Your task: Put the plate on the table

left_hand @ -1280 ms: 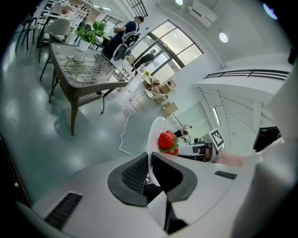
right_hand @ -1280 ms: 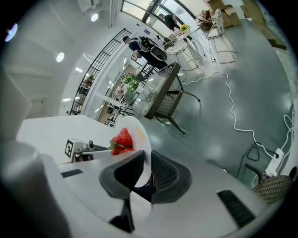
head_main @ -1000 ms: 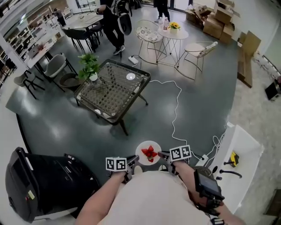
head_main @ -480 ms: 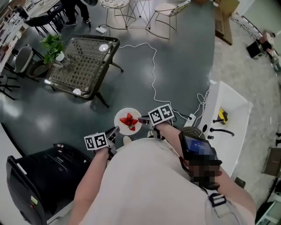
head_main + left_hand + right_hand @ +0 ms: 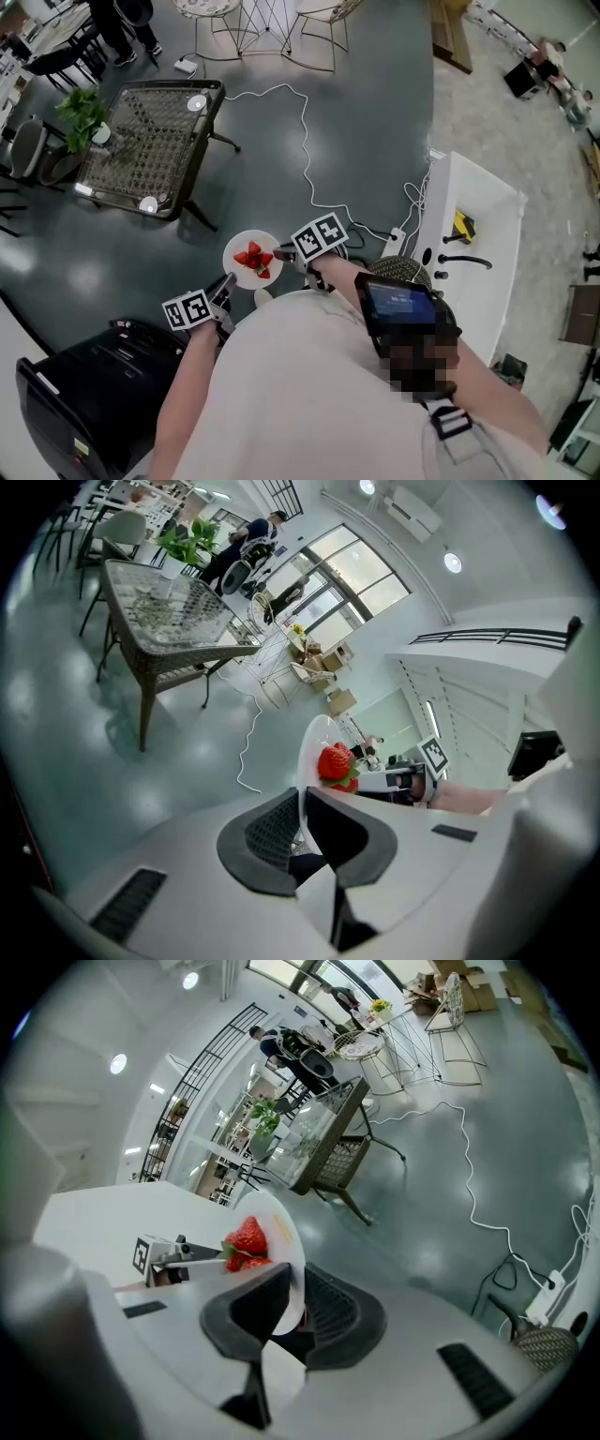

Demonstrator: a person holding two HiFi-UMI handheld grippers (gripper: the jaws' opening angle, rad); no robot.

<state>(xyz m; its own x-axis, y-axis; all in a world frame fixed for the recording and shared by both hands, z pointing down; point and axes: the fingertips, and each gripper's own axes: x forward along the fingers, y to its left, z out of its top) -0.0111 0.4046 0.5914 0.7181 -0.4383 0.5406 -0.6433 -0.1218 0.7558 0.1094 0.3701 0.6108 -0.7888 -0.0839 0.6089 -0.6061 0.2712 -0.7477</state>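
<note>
Head view, plate: a small round white plate (image 5: pixel 235 272) carrying red strawberries (image 5: pixel 253 257) is held face up over the grey floor (image 5: pixel 366 112), well apart from the dark mesh-topped table (image 5: pixel 141 141).
Head view, grips: the left gripper (image 5: pixel 225 289) and the right gripper (image 5: pixel 285 253) pinch opposite rims.
Head view, axis: being round, the plate has no long axis.
Left gripper view, jaws: the left gripper (image 5: pixel 302 806) is closed narrowly on the plate's (image 5: pixel 307 752) rim, which shows edge-on and runs away from the camera.
Left gripper view, load: the strawberries (image 5: pixel 336 761) sit on the right face.
Right gripper view, jaws: the right gripper (image 5: pixel 298 1283) clamps the plate's (image 5: pixel 283 1232) near rim.
Right gripper view, load: the strawberries (image 5: pixel 246 1238) lie to the left.
</note>
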